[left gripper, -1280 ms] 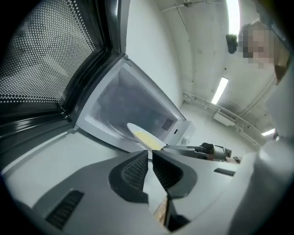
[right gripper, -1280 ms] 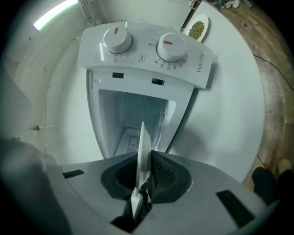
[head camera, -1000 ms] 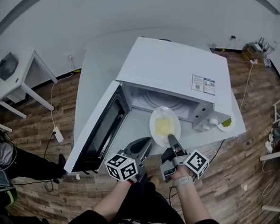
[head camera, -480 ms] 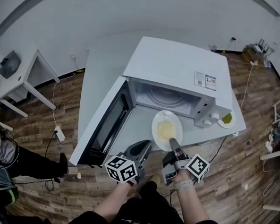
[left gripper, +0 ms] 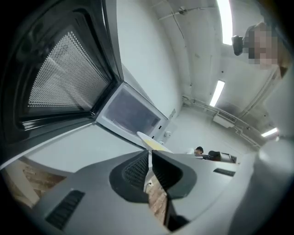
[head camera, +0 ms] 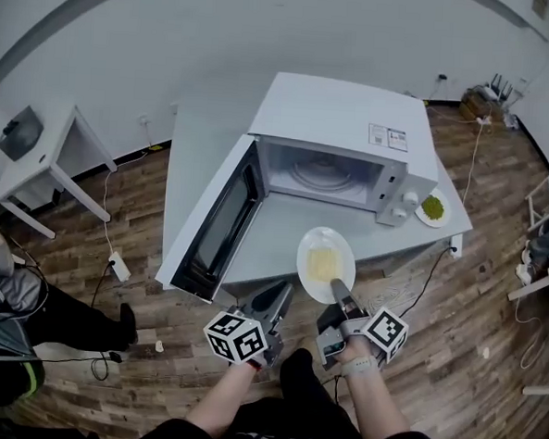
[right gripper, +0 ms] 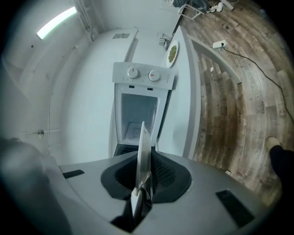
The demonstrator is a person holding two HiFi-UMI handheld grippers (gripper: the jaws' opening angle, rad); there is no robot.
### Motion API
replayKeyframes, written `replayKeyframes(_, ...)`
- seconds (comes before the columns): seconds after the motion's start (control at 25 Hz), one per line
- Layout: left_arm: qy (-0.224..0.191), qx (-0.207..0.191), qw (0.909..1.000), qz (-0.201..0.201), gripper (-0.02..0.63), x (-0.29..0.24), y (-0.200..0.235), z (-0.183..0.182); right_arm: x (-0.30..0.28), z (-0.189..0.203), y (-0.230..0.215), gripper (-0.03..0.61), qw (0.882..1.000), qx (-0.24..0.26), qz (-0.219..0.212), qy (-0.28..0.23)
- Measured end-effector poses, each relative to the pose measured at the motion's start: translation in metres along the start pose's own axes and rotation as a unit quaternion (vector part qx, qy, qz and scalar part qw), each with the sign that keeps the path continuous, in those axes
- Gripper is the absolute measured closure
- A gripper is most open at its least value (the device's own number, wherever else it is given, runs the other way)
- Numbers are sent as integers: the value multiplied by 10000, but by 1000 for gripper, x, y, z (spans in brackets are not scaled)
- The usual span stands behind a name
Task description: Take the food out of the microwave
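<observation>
Clamping one plate (head camera: 307, 245) of yellow food (head camera: 322, 261), the right gripper (head camera: 335, 288) flanks the closed, empty left gripper (head camera: 283, 295); a second plate (head camera: 420, 217), with green food (head camera: 433, 208), lies ahead-right.

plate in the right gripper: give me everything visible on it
Round white plate, smooth, looks ceramic, with a flat yellow patch of food at its centre. It is held roughly level, outside the open microwave, over the front of the grey table. The right gripper clamps its near rim; in the right gripper view the plate shows edge-on between the pads. Nothing else visibly touches it.
</observation>
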State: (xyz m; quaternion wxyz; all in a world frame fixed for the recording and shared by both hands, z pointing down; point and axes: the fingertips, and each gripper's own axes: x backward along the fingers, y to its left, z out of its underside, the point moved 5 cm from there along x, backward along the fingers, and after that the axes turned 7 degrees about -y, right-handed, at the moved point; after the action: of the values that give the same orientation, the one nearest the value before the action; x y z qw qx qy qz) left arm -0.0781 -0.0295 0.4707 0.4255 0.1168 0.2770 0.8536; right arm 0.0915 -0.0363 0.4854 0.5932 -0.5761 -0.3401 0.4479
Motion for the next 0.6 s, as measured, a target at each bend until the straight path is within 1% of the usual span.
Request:
replayKeyframes(0.36, -114, -86, 9999, 55, 586, 64, -33, 9, 64, 44, 7, 523, 9999, -106, -123, 16)
replayKeyframes(0.6, -200, -157, 9996, 111, 586, 98, -51, 14, 98, 68, 14, 523, 9997, -48, -220, 121)
